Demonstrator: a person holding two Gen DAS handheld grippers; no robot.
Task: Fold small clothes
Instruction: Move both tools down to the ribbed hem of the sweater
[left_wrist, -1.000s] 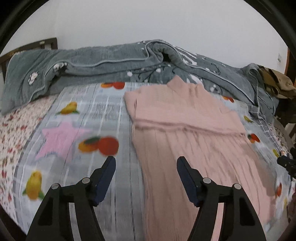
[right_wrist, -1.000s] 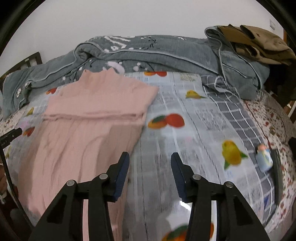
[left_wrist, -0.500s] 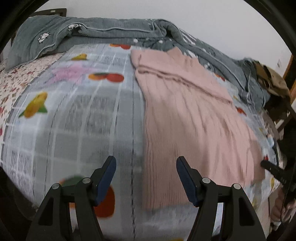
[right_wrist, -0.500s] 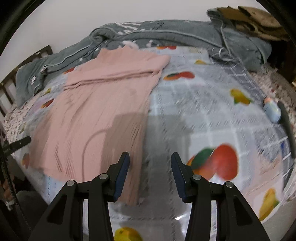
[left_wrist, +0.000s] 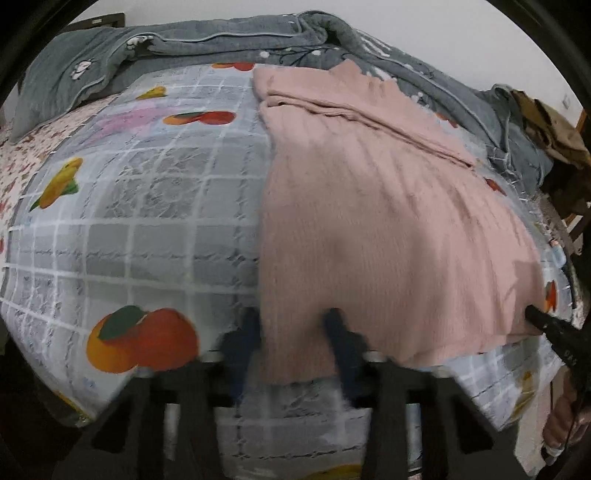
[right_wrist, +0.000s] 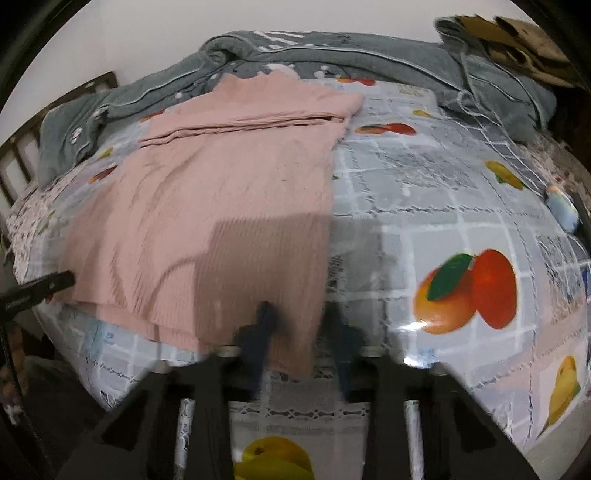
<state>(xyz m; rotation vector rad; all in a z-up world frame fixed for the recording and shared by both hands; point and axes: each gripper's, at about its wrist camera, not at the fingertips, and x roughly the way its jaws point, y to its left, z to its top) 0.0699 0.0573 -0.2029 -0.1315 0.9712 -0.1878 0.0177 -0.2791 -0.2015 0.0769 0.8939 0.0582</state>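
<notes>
A pink ribbed knit garment (left_wrist: 369, 206) lies flat on the bed, its top part folded down across the far end; it also shows in the right wrist view (right_wrist: 229, 206). My left gripper (left_wrist: 291, 343) is open, its jaws either side of the garment's near left hem corner at the bed's front edge. My right gripper (right_wrist: 299, 332) is open, its jaws either side of the near right hem corner. Both views are blurred with motion. Each gripper's tip shows at the edge of the other's view.
The bed carries a grey checked sheet with fruit prints (left_wrist: 147, 229). A rumpled grey quilt (left_wrist: 207, 40) lies along the far side. Brown clothes (right_wrist: 517, 40) sit at the far right. A small blue bottle (right_wrist: 561, 210) lies at the right edge.
Both grippers have dropped back and down to the bed's near edge, from over the middle of the garment to its hem corners. The jaws stay open.
</notes>
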